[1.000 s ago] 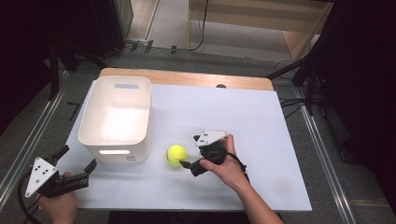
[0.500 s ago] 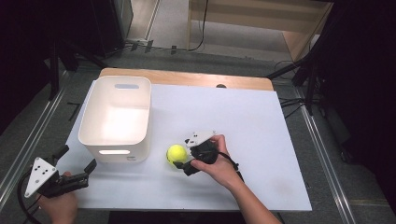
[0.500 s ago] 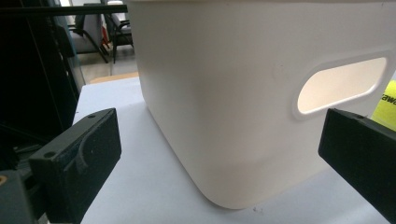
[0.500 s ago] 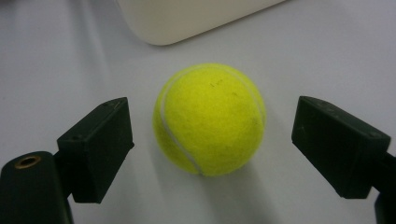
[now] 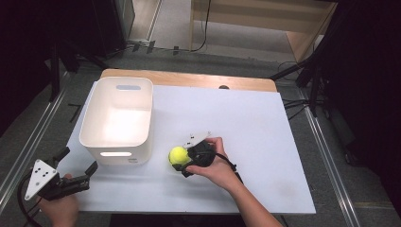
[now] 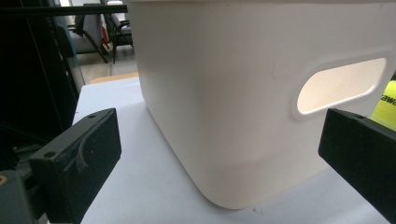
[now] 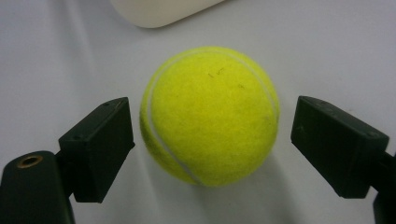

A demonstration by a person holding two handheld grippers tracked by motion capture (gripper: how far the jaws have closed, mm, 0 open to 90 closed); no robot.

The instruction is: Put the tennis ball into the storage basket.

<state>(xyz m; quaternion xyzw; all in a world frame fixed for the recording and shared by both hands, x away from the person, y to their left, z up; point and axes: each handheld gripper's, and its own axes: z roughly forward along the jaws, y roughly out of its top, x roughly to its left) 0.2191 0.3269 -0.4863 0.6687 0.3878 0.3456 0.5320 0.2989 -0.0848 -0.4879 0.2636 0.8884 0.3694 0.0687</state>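
White table point(image 5: 265, 137) fills the middle of the high view, and near its centre lies a yellow tennis ball point(image 5: 178, 155). Around it sits the right gripper point(image 5: 182, 163); its jaws have just been closing, flanking the ball with small gaps. Left of the ball stands a white bin point(image 5: 118, 120). At lower left, the left gripper point(image 5: 78, 165) holds its jaws spread.
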